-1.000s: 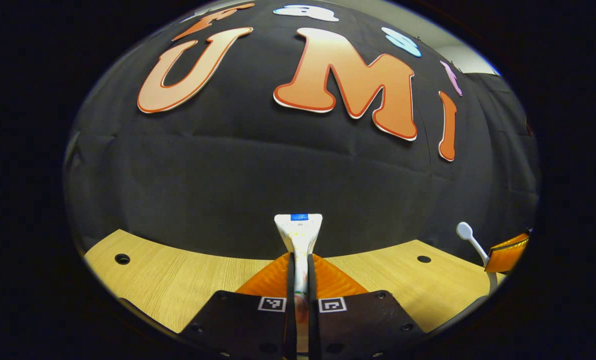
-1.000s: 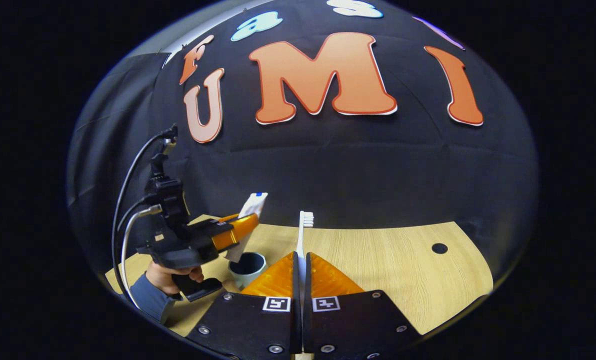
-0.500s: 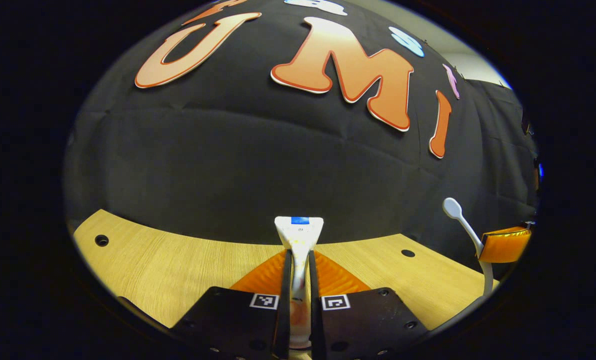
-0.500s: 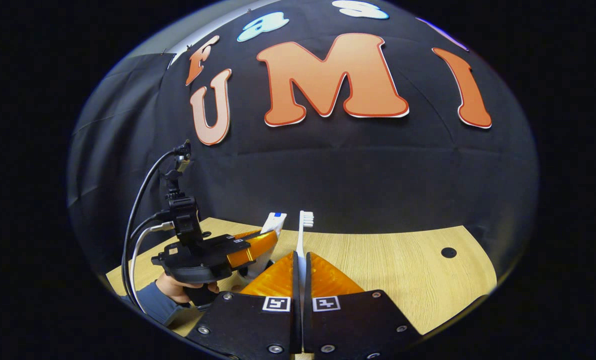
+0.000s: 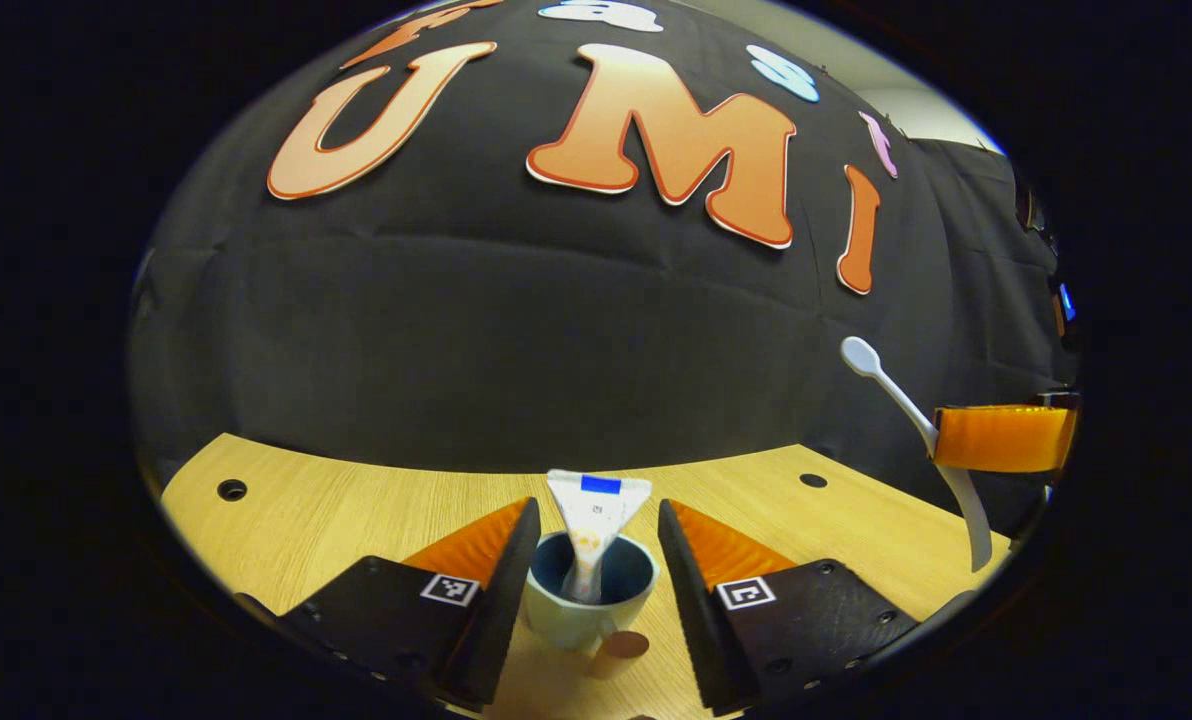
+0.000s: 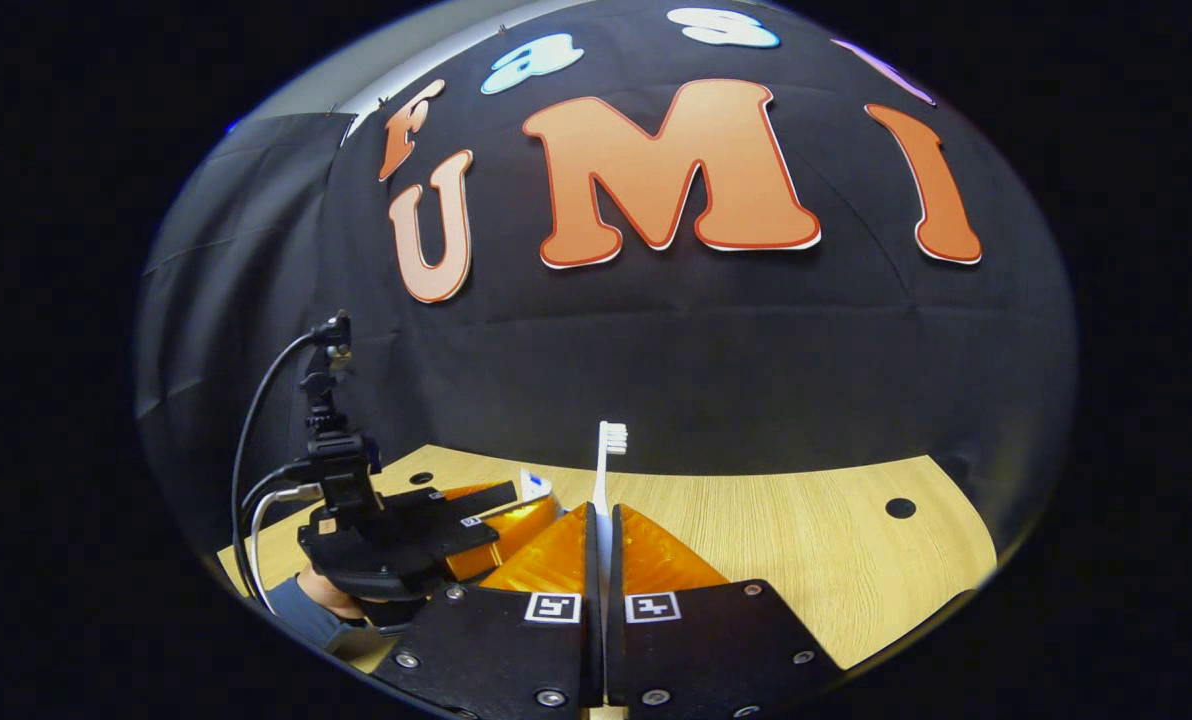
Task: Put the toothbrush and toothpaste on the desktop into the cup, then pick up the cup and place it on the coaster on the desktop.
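Note:
The white toothpaste tube (image 5: 596, 520) stands upright in a pale cup (image 5: 584, 605) with a dark inside, flat end up. My left gripper (image 5: 598, 512) is open, one finger on each side of the cup and neither touching the tube. In the right gripper view the left gripper (image 6: 501, 512) sits low at the left, held by a hand (image 6: 308, 592), with the tube's tip (image 6: 534, 485) just above it. My right gripper (image 6: 601, 540) is shut on the white toothbrush (image 6: 604, 470), bristles up. From the left gripper view, that right gripper (image 5: 1001, 438) holds the toothbrush (image 5: 901, 405) above the table's right side.
The light wooden table (image 6: 806, 540) runs back to the black cloth wall. It has small round holes (image 5: 231, 490) (image 5: 812, 480) (image 6: 899, 508). A small brown round piece (image 5: 621, 645) sits at the cup's near side; I cannot tell what it is.
My left gripper came down over the cup and opened, and the toothpaste tube now stands in the cup. The right gripper still holds the toothbrush, nearly in the same place.

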`<state>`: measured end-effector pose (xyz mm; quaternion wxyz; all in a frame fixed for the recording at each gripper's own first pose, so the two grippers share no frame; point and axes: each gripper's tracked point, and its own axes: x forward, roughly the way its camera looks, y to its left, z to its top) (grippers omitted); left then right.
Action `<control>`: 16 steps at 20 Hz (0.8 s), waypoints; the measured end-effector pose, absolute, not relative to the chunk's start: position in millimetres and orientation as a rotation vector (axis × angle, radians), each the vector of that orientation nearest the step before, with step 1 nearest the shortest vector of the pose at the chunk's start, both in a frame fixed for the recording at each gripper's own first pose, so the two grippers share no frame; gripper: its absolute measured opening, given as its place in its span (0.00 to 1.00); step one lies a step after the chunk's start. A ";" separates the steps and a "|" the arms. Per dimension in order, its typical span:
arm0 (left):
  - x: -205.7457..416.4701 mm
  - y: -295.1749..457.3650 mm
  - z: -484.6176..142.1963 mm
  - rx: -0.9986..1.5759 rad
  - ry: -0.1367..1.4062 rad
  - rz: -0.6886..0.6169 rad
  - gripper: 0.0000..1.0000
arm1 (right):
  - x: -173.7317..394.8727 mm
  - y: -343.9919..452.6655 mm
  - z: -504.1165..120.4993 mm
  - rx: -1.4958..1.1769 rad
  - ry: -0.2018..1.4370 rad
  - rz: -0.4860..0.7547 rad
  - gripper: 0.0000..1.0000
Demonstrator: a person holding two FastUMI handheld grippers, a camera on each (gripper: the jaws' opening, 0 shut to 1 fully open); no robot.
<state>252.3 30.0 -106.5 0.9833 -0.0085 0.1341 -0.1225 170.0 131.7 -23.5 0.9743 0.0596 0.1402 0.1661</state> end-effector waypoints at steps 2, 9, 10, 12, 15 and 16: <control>240.2 35.1 -103.5 -0.011 0.270 -0.241 0.81 | 171.3 136.9 -19.6 0.141 0.263 0.343 0.02; 197.5 55.2 -86.6 0.037 0.236 -0.197 0.91 | 186.0 159.7 -13.6 0.201 0.192 0.355 0.02; 190.6 58.9 -82.9 0.054 0.218 -0.189 0.92 | 188.7 163.1 -13.6 0.201 0.180 0.358 0.02; 179.9 65.1 -80.2 0.073 0.207 -0.178 0.94 | 195.6 170.5 -11.7 0.212 0.159 0.364 0.02; 161.2 75.1 -86.0 0.074 0.227 -0.166 0.93 | 209.6 181.8 -9.9 0.246 0.128 0.379 0.02; 155.2 79.7 -88.6 0.076 0.229 -0.161 0.94 | 215.1 183.5 -8.8 0.253 0.111 0.377 0.02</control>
